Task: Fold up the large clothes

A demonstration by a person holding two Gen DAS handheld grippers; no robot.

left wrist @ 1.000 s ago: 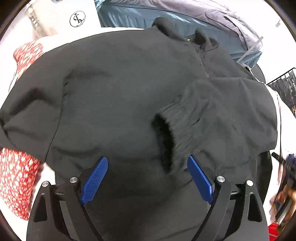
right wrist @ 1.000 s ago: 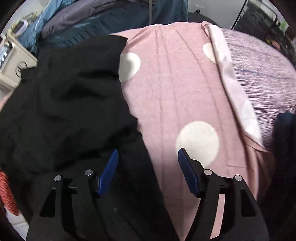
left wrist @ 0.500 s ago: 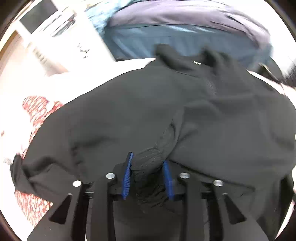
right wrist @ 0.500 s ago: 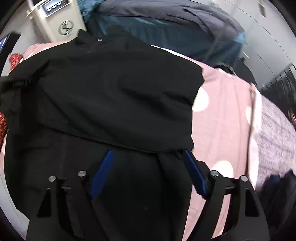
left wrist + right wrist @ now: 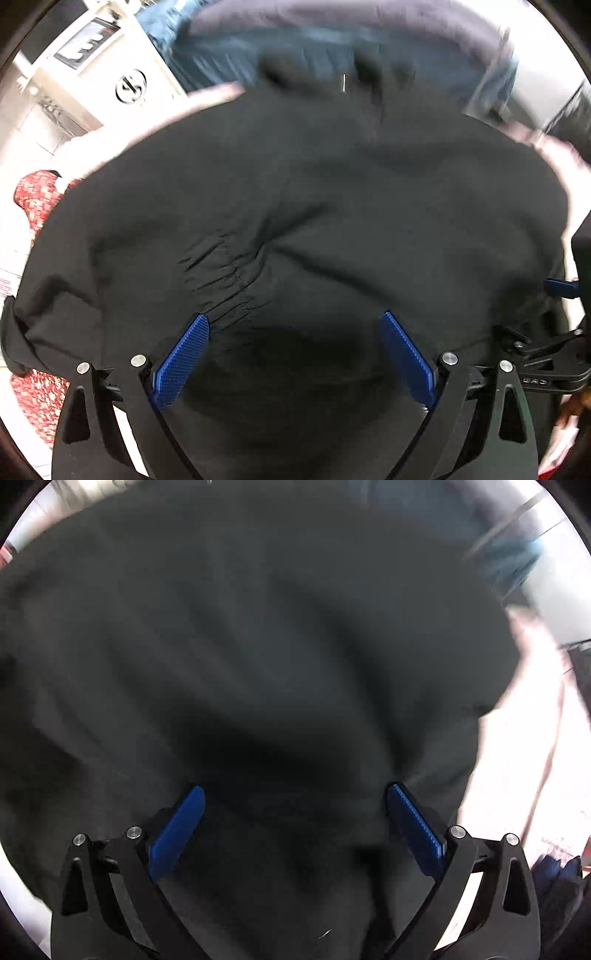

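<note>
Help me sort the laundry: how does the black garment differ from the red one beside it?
The black garment is plain, while the red garment carries a white speckled print. The black garment lies spread out on top under the left gripper; the red garment shows only at the left edge, partly covered by it. Both are soft fabric on the same surface.

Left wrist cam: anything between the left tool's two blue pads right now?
Only the black sweatshirt: its gathered cuff lies by one pad, ungripped. The left tool is opening.

Both fisheye views are motion-blurred, dark centrally, with blown-out white margins (edges curve strongly).
</note>
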